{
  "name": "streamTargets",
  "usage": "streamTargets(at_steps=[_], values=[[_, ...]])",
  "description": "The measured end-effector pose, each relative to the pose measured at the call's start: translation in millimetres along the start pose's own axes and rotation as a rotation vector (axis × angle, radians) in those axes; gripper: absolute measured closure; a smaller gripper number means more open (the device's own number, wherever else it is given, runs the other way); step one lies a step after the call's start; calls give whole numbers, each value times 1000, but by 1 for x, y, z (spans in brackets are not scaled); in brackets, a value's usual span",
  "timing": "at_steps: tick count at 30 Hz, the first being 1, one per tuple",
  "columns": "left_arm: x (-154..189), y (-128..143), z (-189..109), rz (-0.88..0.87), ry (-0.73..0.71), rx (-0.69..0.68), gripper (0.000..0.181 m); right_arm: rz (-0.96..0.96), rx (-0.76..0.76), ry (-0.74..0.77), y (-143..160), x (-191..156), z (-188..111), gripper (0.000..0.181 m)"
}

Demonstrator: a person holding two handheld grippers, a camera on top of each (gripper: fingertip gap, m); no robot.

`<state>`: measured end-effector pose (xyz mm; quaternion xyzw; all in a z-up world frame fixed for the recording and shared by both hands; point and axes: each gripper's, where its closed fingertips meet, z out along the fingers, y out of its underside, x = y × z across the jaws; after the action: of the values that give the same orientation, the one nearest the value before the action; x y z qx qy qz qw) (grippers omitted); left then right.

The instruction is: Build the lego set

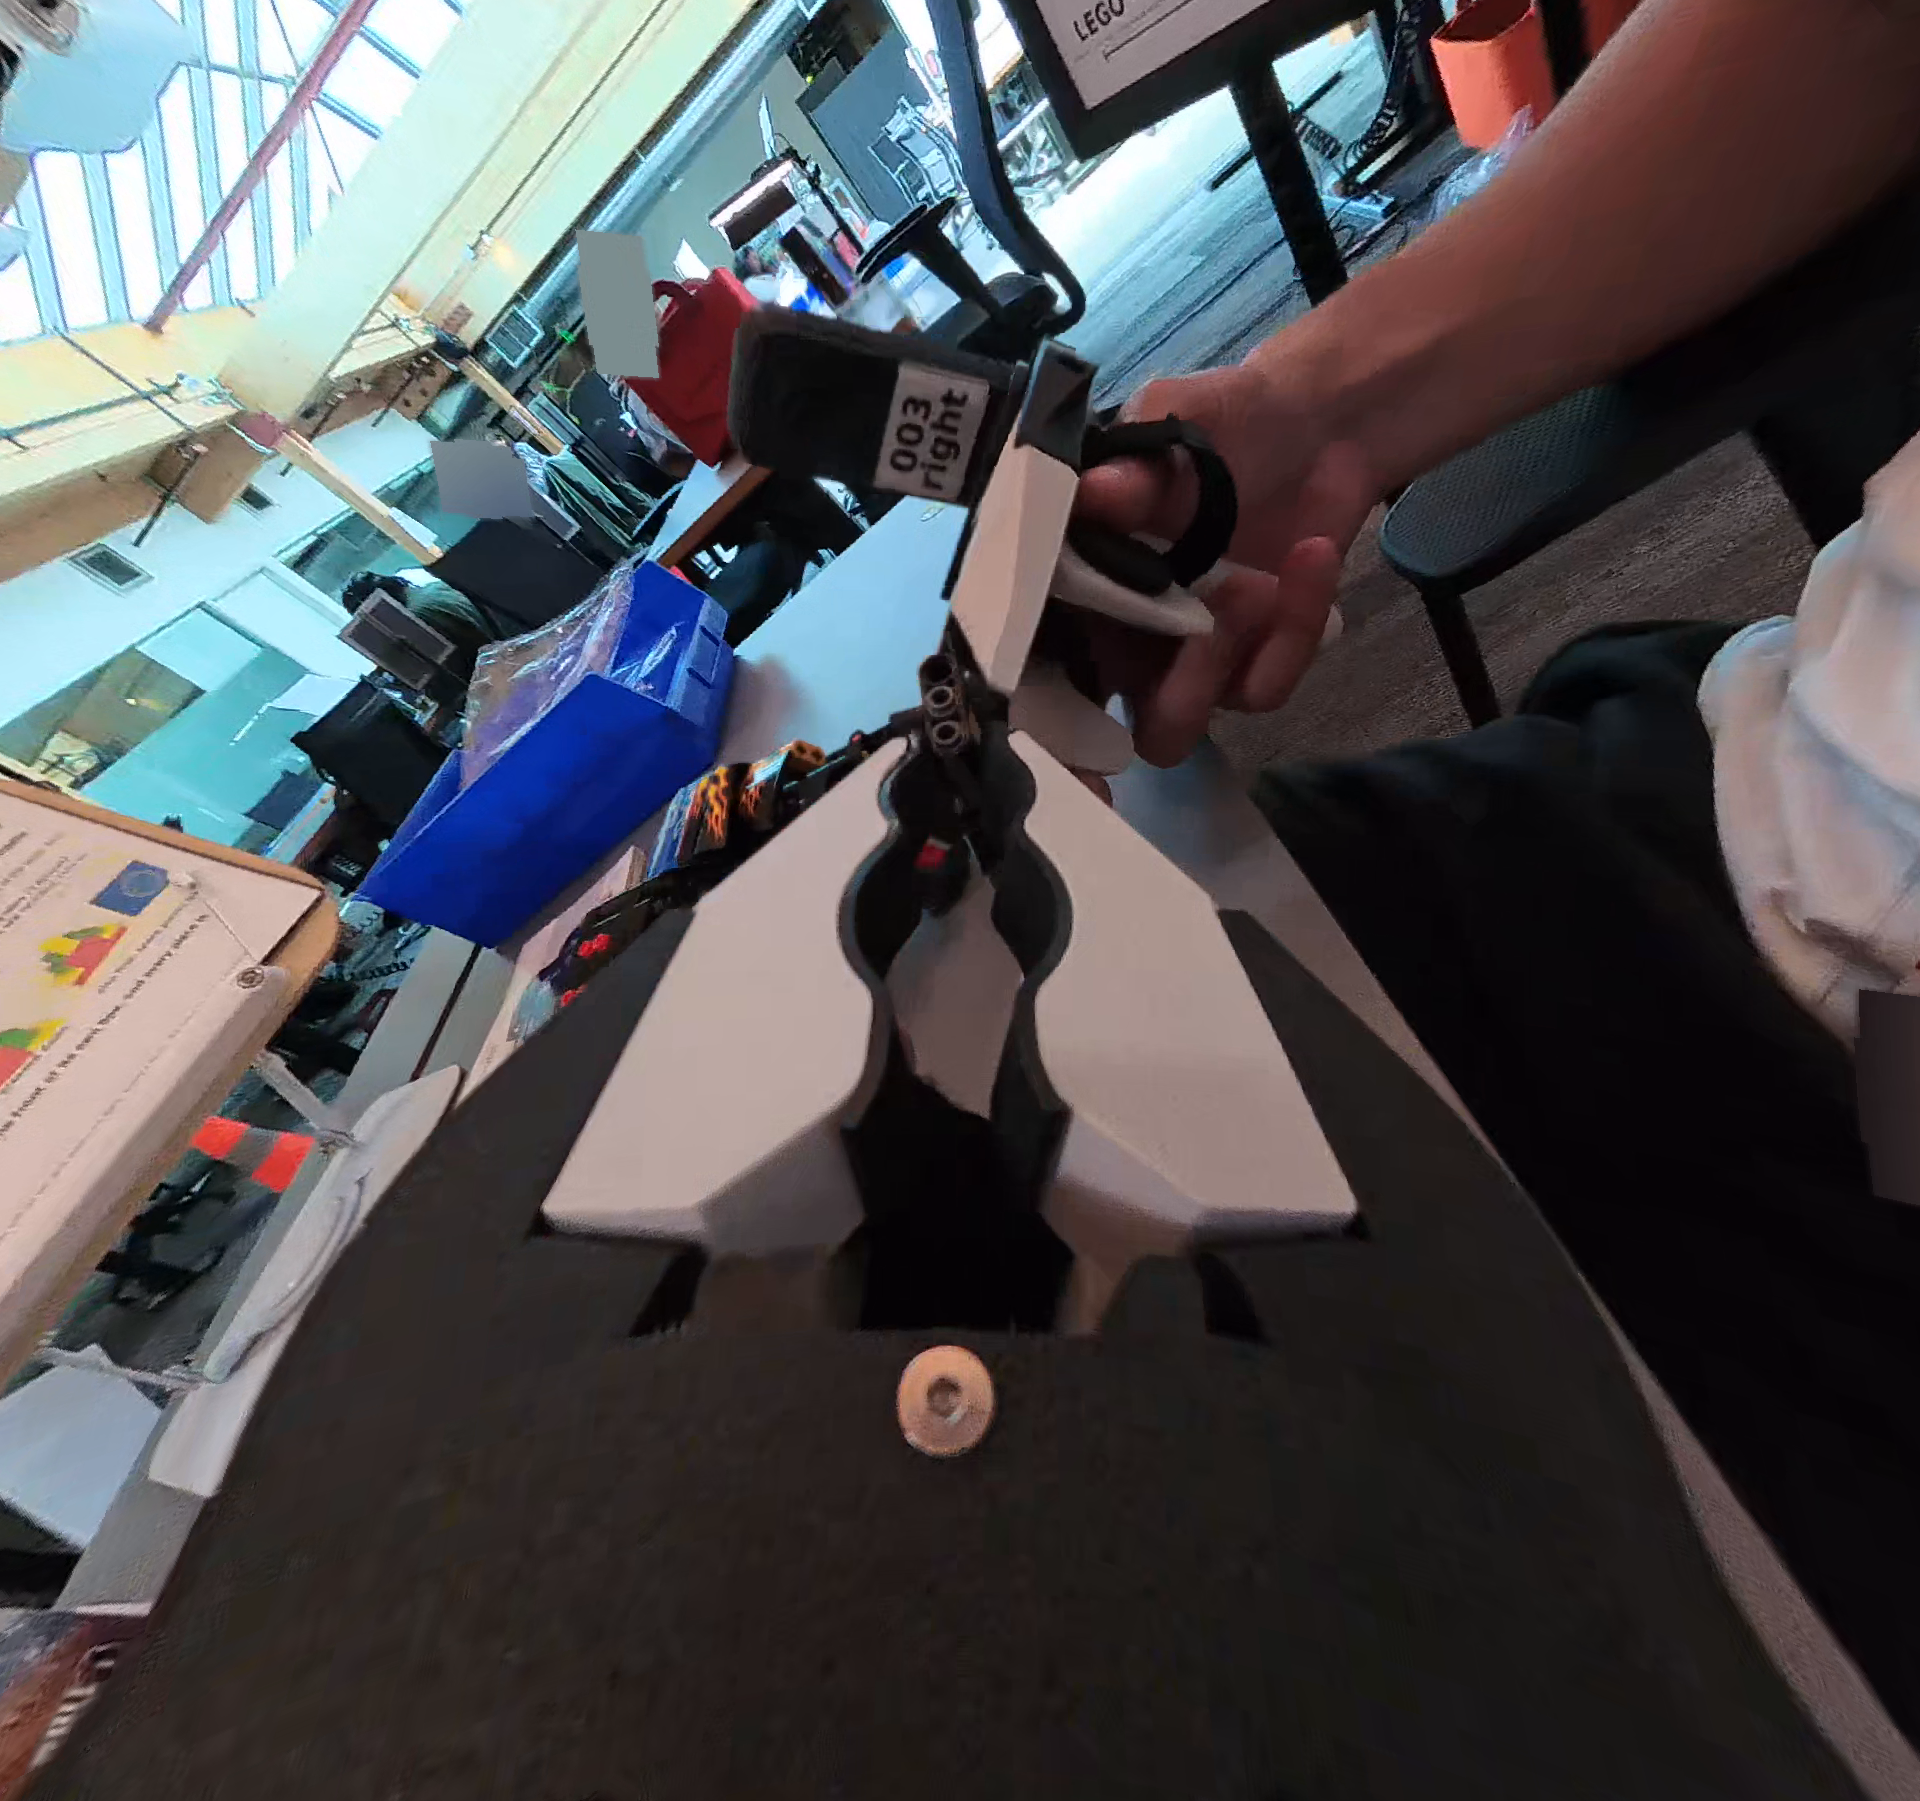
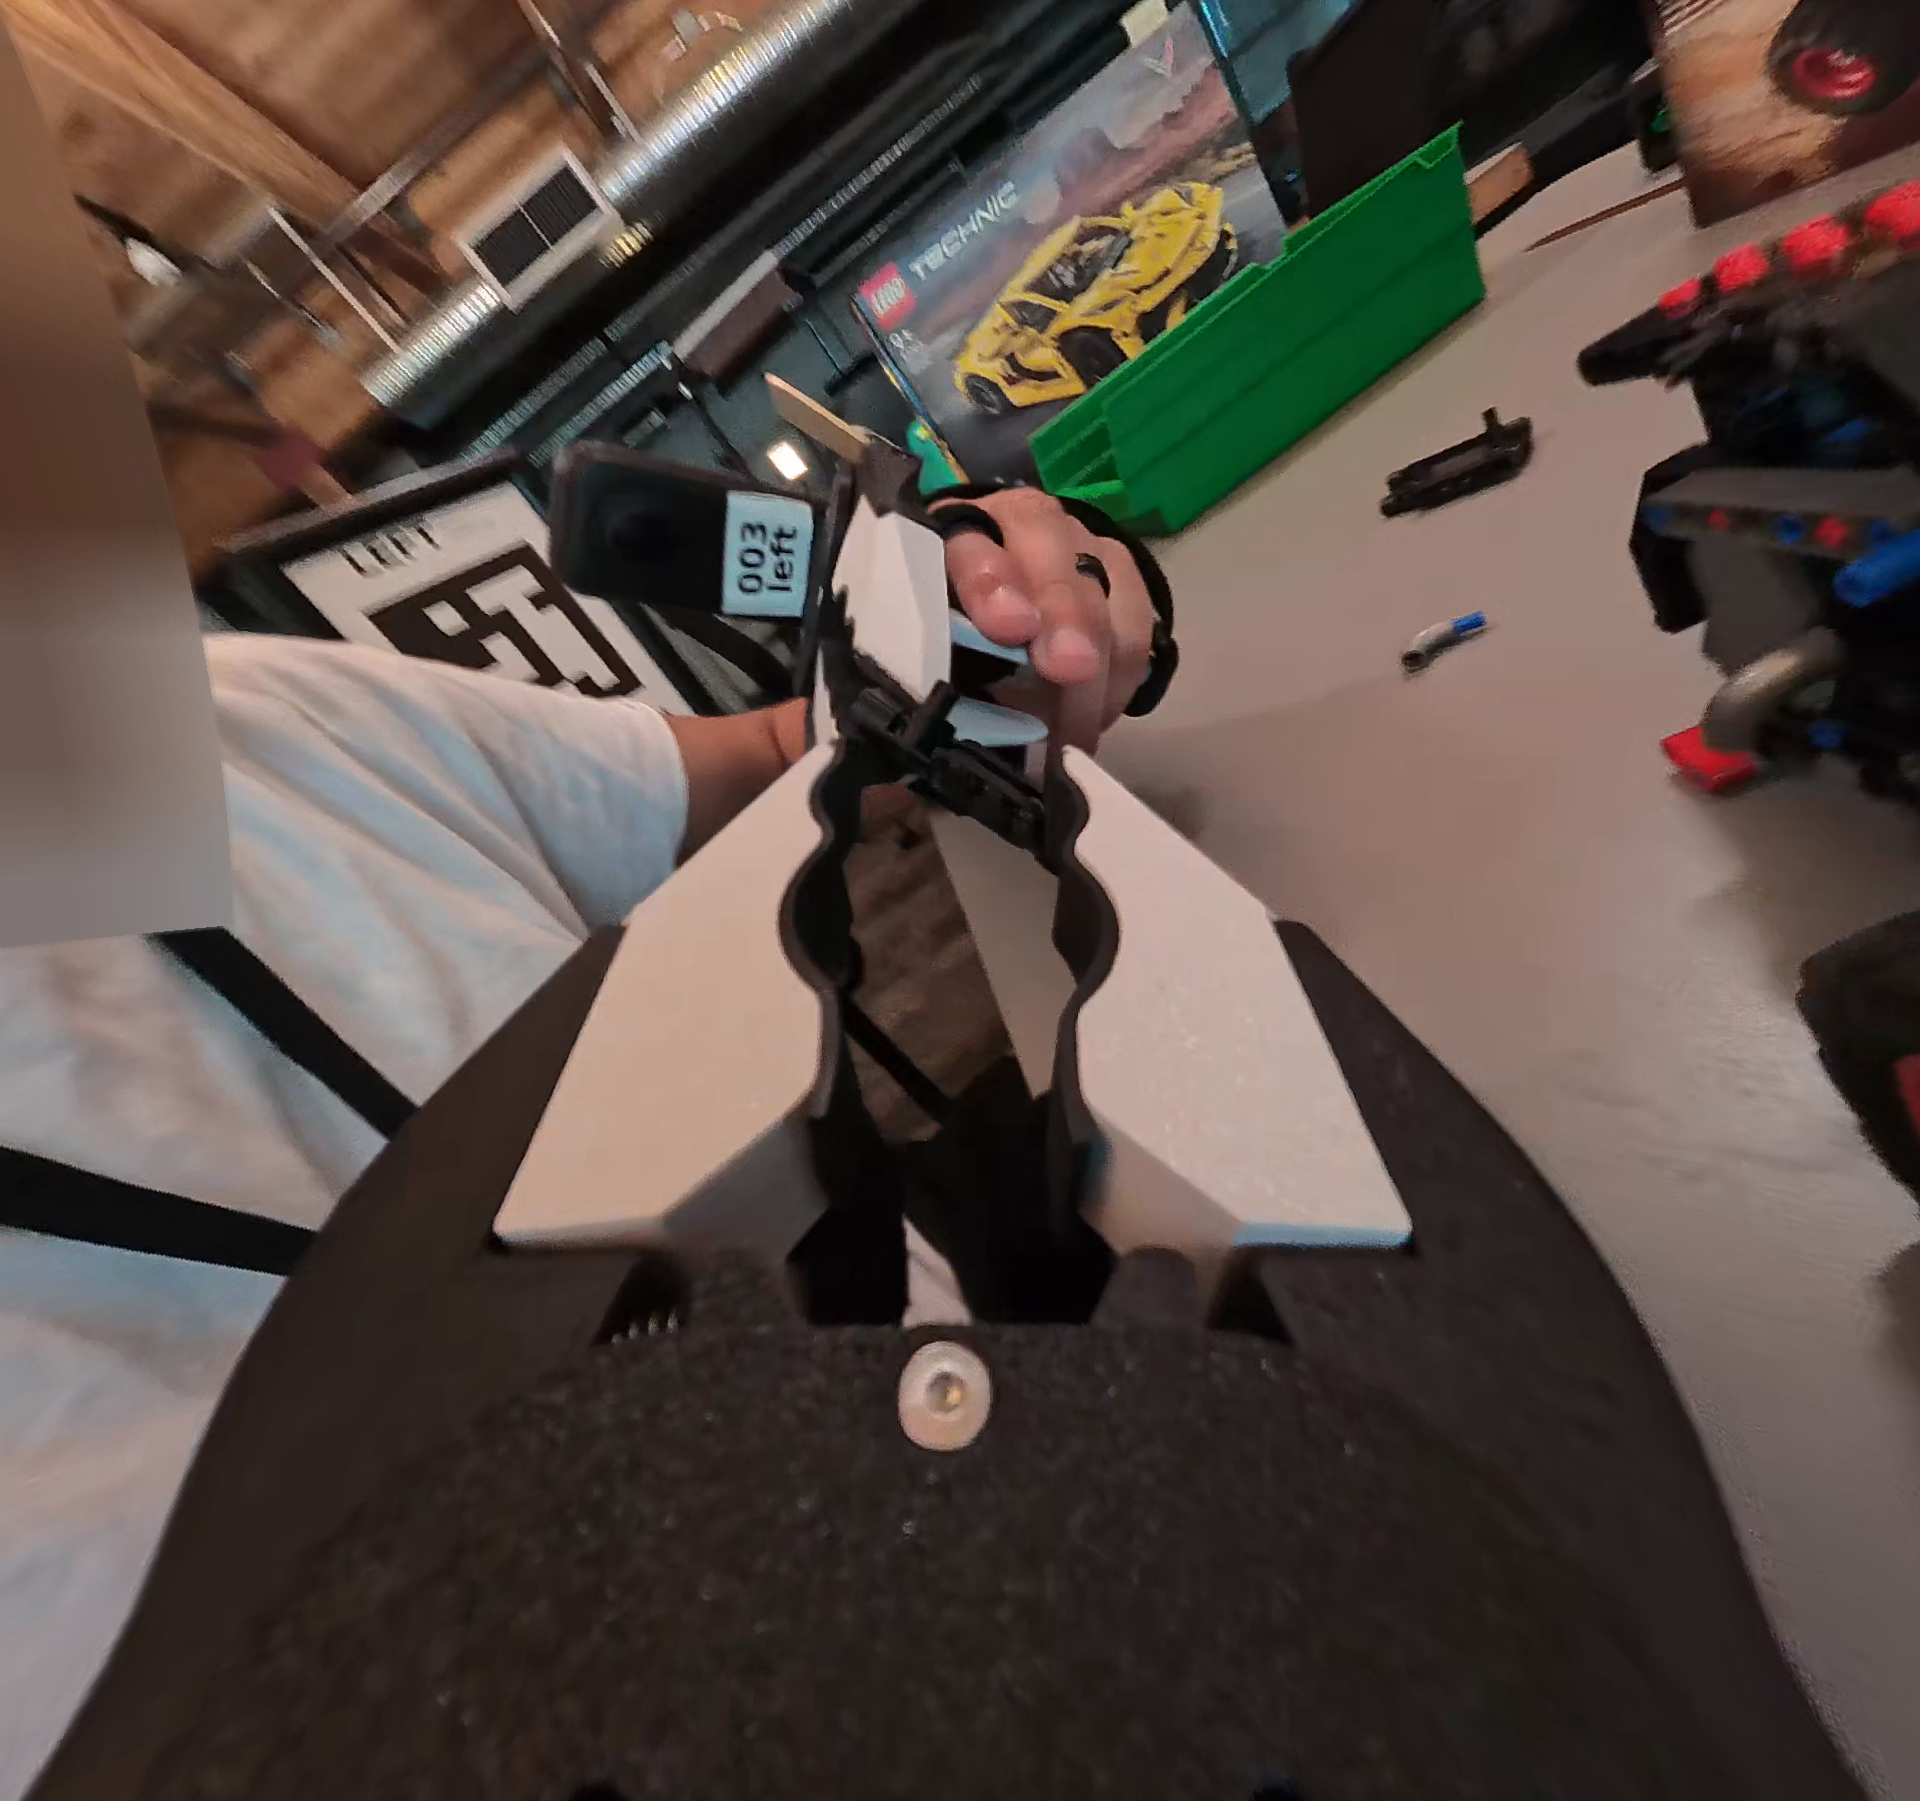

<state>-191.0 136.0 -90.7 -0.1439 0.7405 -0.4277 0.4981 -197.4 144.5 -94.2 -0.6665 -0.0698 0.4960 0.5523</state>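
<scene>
1. The left tool (image 1: 951,764) is nearest in the left wrist view, its tips pressed together on a small black beam assembly (image 1: 951,712) that stands out beyond them.
2. The right tool (image 2: 951,785) meets the same black beam assembly (image 2: 977,785) from the opposite side, clamped on it. The piece runs crosswise between the two tools, its long axis slanted, held above the desk (image 2: 1455,868).
3. Farther off lie a loose black part (image 2: 1455,478), a small blue-tipped pin (image 2: 1444,637) and a green bin (image 2: 1278,349); a blue bin (image 1: 561,775) sits on the other side.
</scene>
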Motion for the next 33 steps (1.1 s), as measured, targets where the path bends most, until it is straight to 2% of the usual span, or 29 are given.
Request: streamTargets(at_steps=[4,7,8,13,19,24,33], values=[[0,-3,-1,17,-14,35,173,161,51,-141,-7,-7,-3,146],[0,-3,-2,60,-28,35,174,298,109,-298,-19,-18,-12,158],[0,0,-1,69,-32,24,173,309,102,-302,-18,-17,-12,159],[5,6,2,142,-33,-14,174,215,26,-153,-5,-3,-4,163],[2,14,6,126,-67,-60,173,177,33,-73,-5,8,-3,176],[3,17,9,79,-72,-64,174,119,42,12,-4,14,-3,177],[3,15,8,55,-70,-51,173,141,71,-13,-8,12,-3,178]])
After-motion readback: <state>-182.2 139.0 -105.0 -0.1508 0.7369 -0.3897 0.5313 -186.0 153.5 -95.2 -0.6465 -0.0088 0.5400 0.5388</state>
